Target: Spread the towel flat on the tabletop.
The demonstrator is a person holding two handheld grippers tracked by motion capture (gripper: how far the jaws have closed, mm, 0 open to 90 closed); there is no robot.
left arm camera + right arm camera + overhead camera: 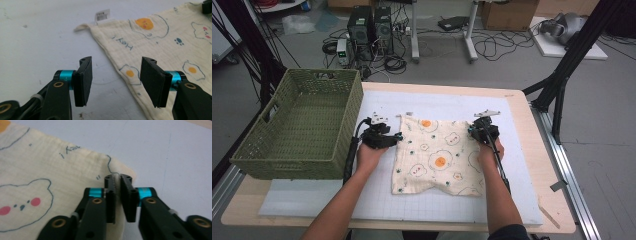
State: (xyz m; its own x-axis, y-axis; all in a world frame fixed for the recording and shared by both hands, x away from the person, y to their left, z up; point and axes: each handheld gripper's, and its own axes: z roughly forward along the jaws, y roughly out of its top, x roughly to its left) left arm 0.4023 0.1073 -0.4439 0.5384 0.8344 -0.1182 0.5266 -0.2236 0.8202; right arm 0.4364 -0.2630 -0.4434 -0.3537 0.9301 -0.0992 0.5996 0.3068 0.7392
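We see the cloth [437,155] lying flat on the white mat [512,200], right of the green basket [302,125]. Our right gripper [117,182] pinches the cloth's far right corner, while our left gripper [115,75] stands open over its left edge, gripping nothing

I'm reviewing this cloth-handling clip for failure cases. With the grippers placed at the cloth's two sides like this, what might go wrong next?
1. The right gripper pinches only the very edge of the cloth, near a corner; such a thin bite may slip out when lifted.
2. The left gripper is open, its jaws astride the cloth's edge. If the right side lifts first, the cloth would likely drag and bunch.
3. The basket stands close beside the left hand, which might knock it.
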